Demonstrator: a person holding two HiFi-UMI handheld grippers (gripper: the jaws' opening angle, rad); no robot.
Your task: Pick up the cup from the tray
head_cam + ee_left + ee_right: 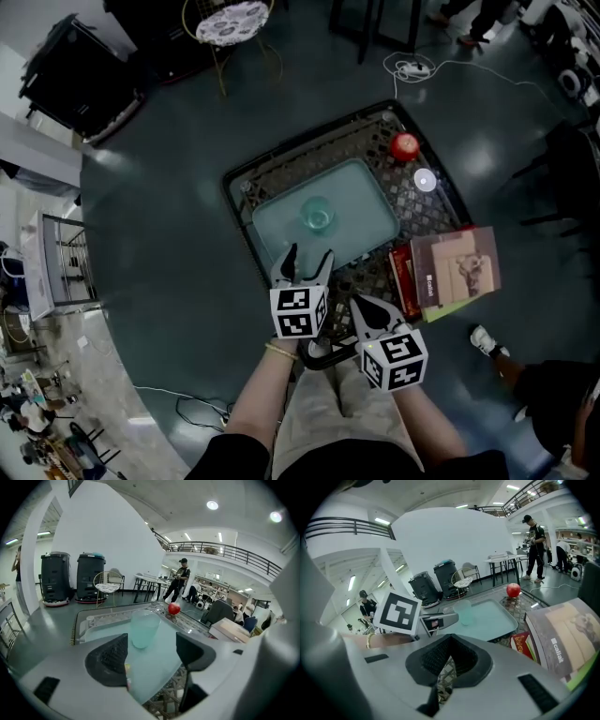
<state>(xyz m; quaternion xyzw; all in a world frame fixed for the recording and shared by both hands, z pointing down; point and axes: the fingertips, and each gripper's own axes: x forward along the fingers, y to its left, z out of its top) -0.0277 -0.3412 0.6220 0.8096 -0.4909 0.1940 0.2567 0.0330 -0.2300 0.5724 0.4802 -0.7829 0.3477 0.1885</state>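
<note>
A person at a round dark table (159, 225) aims two hand-held grippers at a pale green tray (370, 202) that rests on a black lattice crate (417, 202). Nearest the body, the right gripper (360, 306) hangs over the crate's near edge, its jaws drawn together tip to tip with nothing in them. Just ahead, the left gripper (308, 253) leads. Its jaws stand well apart and empty above the tray's near rim, lined up on the cup (317, 216).

The translucent green cup stands upright near the middle of the tray, clear of both pads, with bare tray between it and the fingertips. Beyond it, a red fruit (405, 145) and a small white round object (425, 180) lie toward the crate's far corner, and a stack of books (455, 267) sits at its right side.

The step in hand looks like the approach, with the grasp not yet made. The next move likely calls for carrying the open left jaws forward until a pad sits on either side of the cup's wall. They should then close gently and evenly, since a light cup on a smooth tray may slide or tip if one pad touches first.
</note>
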